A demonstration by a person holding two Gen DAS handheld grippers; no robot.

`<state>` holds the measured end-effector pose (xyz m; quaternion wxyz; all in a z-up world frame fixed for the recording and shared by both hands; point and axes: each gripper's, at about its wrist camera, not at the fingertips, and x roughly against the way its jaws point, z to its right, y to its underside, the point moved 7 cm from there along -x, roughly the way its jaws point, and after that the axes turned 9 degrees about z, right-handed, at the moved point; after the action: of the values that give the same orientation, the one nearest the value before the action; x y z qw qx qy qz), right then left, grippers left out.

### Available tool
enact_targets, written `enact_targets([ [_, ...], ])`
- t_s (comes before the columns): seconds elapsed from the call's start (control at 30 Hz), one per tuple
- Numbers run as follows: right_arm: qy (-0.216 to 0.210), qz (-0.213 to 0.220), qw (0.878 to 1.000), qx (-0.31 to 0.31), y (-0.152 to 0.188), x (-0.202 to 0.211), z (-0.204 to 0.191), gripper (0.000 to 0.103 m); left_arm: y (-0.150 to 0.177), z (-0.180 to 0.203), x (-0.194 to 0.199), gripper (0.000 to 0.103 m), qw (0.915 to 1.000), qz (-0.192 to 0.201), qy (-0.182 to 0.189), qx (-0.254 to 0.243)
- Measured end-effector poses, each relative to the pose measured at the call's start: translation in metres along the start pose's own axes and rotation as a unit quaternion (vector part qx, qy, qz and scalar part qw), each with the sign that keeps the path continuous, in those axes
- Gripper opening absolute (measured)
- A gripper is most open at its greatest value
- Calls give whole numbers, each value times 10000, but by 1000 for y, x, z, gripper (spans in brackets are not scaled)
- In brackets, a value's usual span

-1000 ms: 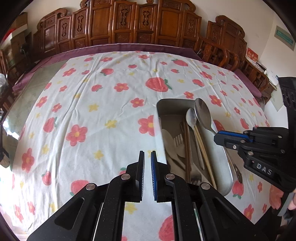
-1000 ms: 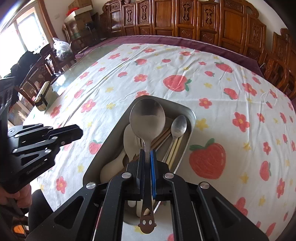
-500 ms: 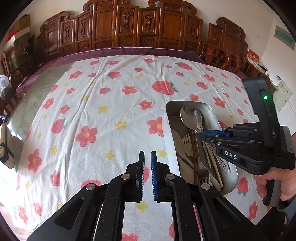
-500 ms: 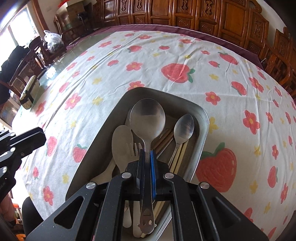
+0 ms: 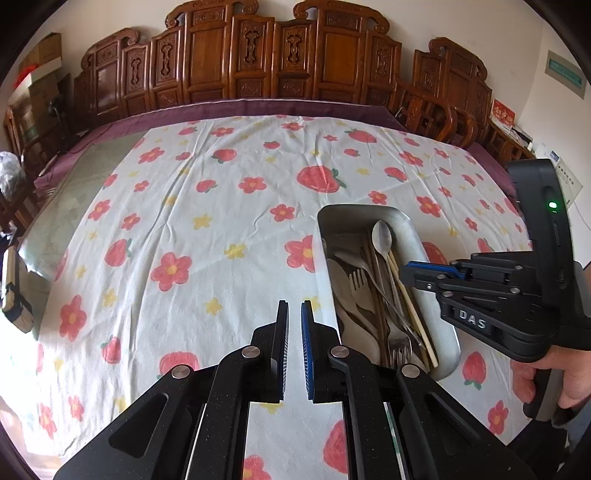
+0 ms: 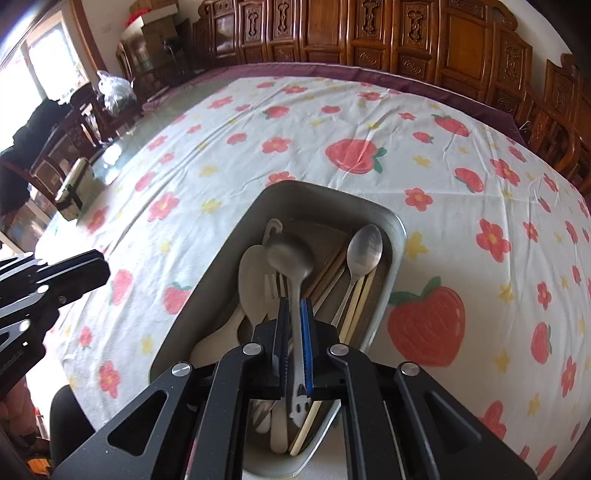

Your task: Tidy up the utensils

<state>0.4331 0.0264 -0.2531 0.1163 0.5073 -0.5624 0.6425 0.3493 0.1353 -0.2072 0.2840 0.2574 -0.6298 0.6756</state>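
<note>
Behind our worktop [image 5: 92,192] with its strawberry-print cloth [image 5: 221,206], carved wooden chairs [image 5: 258,55] line a pale wall [image 5: 517,55] at twelve o'clock. Daylight floods through a window [image 6: 40,62] at ten o'clock, beside stacked cardboard boxes [image 6: 155,29].

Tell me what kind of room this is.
Probably a home dining room: a big table under a strawberry tablecloth, carved wooden chairs along the wall, and a metal tray of utensils.
</note>
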Motion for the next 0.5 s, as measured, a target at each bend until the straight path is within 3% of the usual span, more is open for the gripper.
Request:
enact_targets([
  [0.07, -32, 104, 9999, -44, 3, 15, 0, 9, 0, 4, 7, 10, 10000, 43, -7, -11],
  [0.13, -48, 216, 9997, -73, 7, 31, 1, 8, 0, 10, 17, 23, 9999, 125, -18, -30],
  [0.2, -60, 346, 9993, -140, 13, 52, 3, 8, 0, 18, 26, 24, 9998, 167, -14, -67],
  [0.37, -58, 635, 9976, -258, 30, 103, 12, 11, 1, 37, 50, 46, 9992, 353, -37, -161],
  [0.43, -18, 738, 9968, -296, 37, 122, 17, 16, 2, 43, 59, 62, 9989, 426, -51, -164],
  [0.5, 71, 840, 9960, -299, 45, 142, 23, 33, 3, 52, 69, 73, 9984, 527, -67, -186],
])
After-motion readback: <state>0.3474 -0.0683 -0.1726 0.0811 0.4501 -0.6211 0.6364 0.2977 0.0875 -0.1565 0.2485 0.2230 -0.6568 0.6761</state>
